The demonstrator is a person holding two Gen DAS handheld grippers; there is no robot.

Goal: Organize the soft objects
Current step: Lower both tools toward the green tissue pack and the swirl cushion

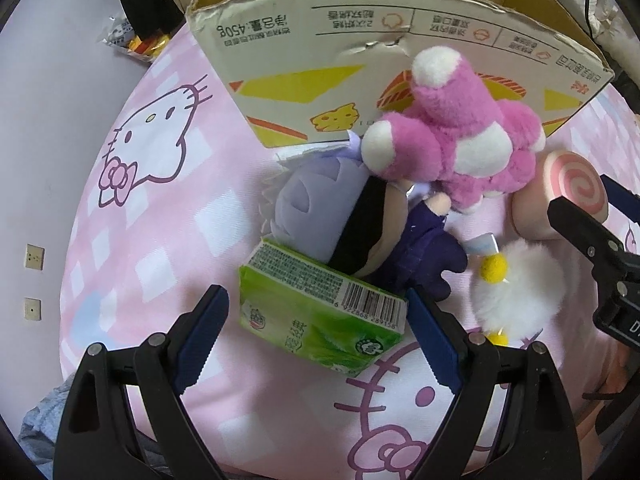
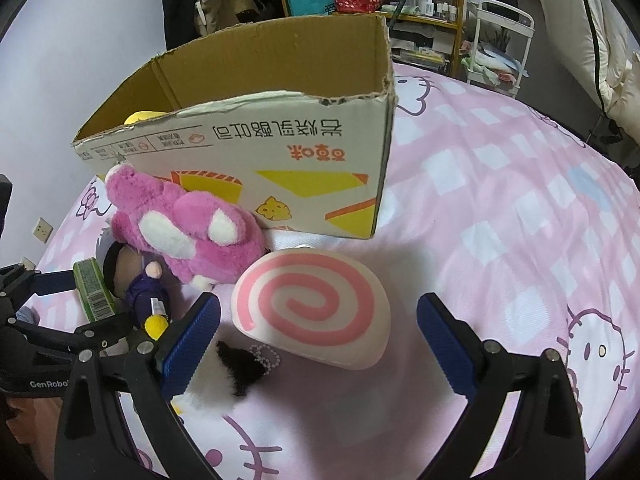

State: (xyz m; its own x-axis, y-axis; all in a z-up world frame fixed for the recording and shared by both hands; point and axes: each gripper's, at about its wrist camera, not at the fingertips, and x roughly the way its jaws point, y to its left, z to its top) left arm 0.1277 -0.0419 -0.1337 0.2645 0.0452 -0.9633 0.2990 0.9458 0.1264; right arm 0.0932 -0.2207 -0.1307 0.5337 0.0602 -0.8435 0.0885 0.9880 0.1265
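Green tissue pack (image 1: 320, 312) lies between the open left hand-held gripper (image 1: 316, 332) fingers.

box interior (image 2: 272, 68): mostly hidden by front wall, yellow item (image 2: 138, 117) only partly visible | doll (image 1: 360, 232): face covered by pink plush (image 1: 460, 140) | white fluffy toy (image 2: 204, 394): partly behind right gripper finger (image 2: 192, 344)

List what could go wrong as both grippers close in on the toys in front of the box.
1. The left gripper straddles the green tissue pack, which is wedged under the purple doll; lifting may drag the doll along.
2. The right gripper is open around the swirl cushion, which looks wide and squashy, so it may slip.
3. The white fluffy toy lies between both grippers and could get snagged.
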